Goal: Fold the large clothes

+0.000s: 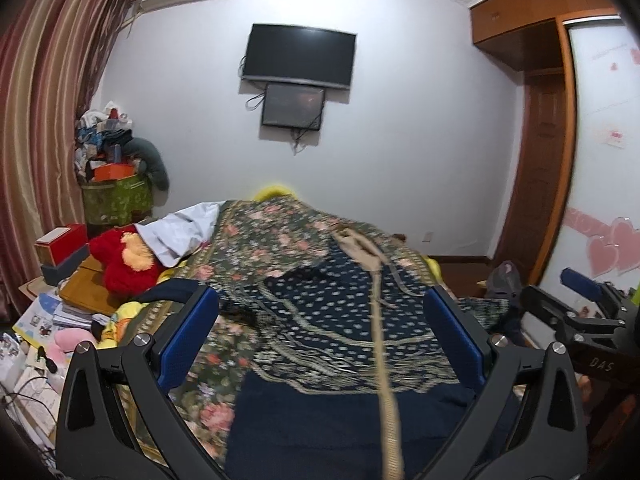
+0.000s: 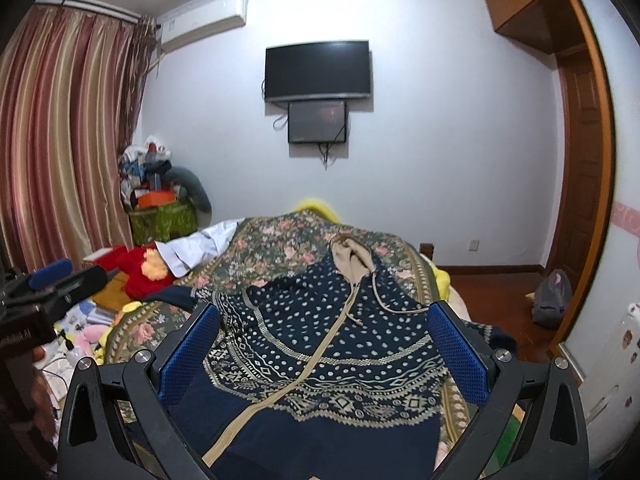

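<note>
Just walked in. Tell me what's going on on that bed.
A person holds two handheld grippers over a navy patterned hooded sweater spread flat on the floral bedspread. The left gripper and right gripper are both open and empty, above the garment's lower half. The sweater looks unfolded, hood toward the far wall.

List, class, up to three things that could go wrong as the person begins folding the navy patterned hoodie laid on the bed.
1. The hoodie has loose drawstrings trailing from the hood; open tongs could snag one instead of fabric.
2. The floral bedspread beneath might be pinched together with the garment.
3. One sleeve reaches toward the red plush toy and bedside clutter, so a fold might drag things along.
</note>
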Tool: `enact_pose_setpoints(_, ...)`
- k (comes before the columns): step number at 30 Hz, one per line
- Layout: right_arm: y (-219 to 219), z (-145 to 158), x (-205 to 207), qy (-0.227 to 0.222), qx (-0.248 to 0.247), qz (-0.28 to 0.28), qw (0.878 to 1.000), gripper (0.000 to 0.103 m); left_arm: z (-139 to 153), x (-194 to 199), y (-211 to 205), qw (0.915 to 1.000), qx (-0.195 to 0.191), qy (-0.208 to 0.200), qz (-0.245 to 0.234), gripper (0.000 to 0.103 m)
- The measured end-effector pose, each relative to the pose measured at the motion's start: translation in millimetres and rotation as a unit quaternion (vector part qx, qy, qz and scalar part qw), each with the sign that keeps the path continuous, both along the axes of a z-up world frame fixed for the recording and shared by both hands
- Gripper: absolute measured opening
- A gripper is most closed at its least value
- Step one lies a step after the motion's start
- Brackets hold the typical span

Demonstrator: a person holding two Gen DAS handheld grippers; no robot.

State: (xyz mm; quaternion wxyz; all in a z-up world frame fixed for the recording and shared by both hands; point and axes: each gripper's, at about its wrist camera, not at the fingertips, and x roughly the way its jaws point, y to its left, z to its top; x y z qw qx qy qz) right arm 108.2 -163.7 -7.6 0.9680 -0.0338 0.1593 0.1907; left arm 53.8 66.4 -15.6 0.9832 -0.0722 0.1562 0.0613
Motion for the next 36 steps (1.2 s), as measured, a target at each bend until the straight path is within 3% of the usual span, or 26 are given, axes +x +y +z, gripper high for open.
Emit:
enact_pose_setpoints(9, 55, -35, 87, 0.051, -0.062, 0.016, 0.997, 0.103, -40, 61, 103, 0.9943, -0.035, 0.057, 0.083, 0.103)
enact_pose_setpoints(14, 100, -65, 135, 0.084, -0.12, 0.039, 0.988, 0.103, -83, 91, 168, 0.9824, -0.058, 0.111, 0.138, 0.103)
enact_pose_setpoints(18, 134, -92, 167, 0.12, -0.153, 0.074, 0.978, 0.103, -120, 114, 201, 0.9708, -0.055, 0.166, 0.164, 0.103)
enact_pose_setpoints(23, 174, -124, 208, 0.167, -0.177, 0.11, 0.964, 0.103, -165, 153, 247, 0.9516, -0.143, 0.233, 0.14, 0.103)
enact_pose_setpoints(29, 204, -166, 271, 0.242, -0.186, 0.115, 0.945, 0.103, -183, 197, 277, 0.937, -0.228, 0.24, 0.111, 0.103)
enact_pose_setpoints(33, 216, -192, 311, 0.275, -0.2, 0.101, 0.935, 0.103, -197, 226, 304, 0.9135, -0.305, 0.244, 0.113, 0.1)
enact_pose_setpoints(36, 219, -208, 335, 0.292, -0.205, 0.089, 0.93, 0.103, -207, 246, 320, 0.9019, -0.312, 0.262, 0.142, 0.092)
